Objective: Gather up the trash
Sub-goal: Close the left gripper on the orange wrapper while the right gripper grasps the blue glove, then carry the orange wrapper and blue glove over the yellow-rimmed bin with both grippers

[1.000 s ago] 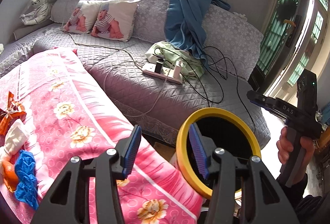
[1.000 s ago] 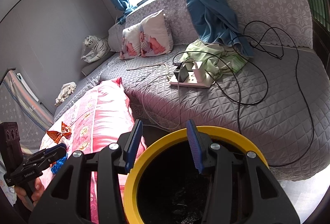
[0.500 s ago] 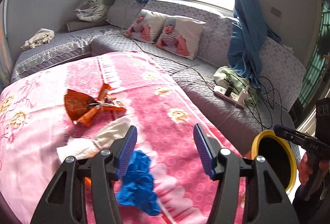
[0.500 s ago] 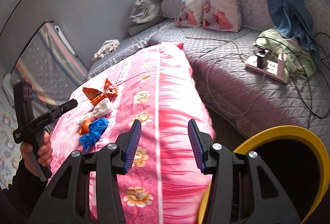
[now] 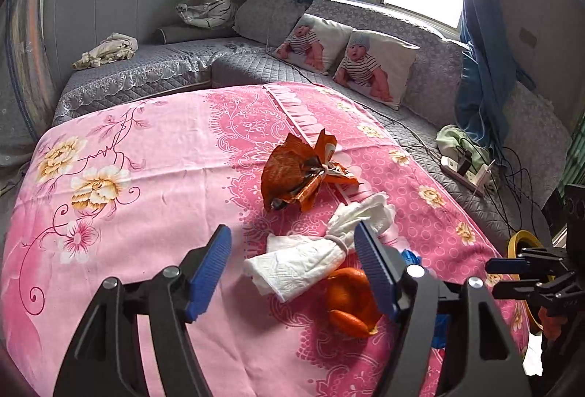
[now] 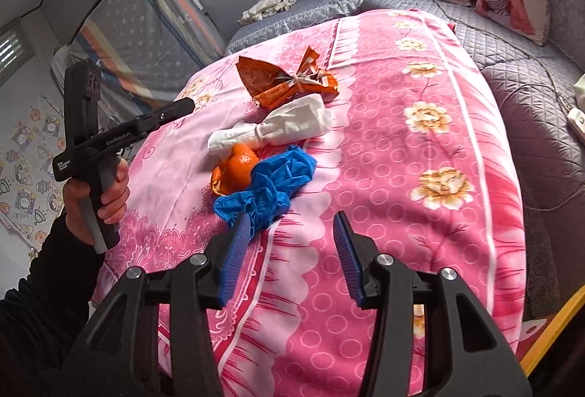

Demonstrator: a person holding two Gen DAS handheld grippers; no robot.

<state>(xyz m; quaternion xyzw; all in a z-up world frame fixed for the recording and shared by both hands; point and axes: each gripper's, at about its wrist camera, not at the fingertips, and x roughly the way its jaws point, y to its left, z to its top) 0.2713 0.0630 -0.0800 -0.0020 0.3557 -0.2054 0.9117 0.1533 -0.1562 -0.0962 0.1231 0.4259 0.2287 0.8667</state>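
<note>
Trash now fills both my views where the yellow-rimmed bin [image 5: 521, 239] did 1 second ago: 4 pieces cluster mid-table on the pink cloth [image 5: 146, 177], toward its right edge, so picking can start. My left gripper [image 5: 292, 265], tilted down, is opening over the white tissue bundle [image 5: 321, 254], not touching it. My right gripper [image 6: 289, 243] hangs apart and empty, just beside the blue glove [image 6: 270, 181].

Pink bedspread [image 5: 153, 177] bearing wrapper [image 5: 299, 173]; tissue [image 5: 321, 250]; peel [image 5: 349, 302]; glove [image 6: 270, 184].
</note>
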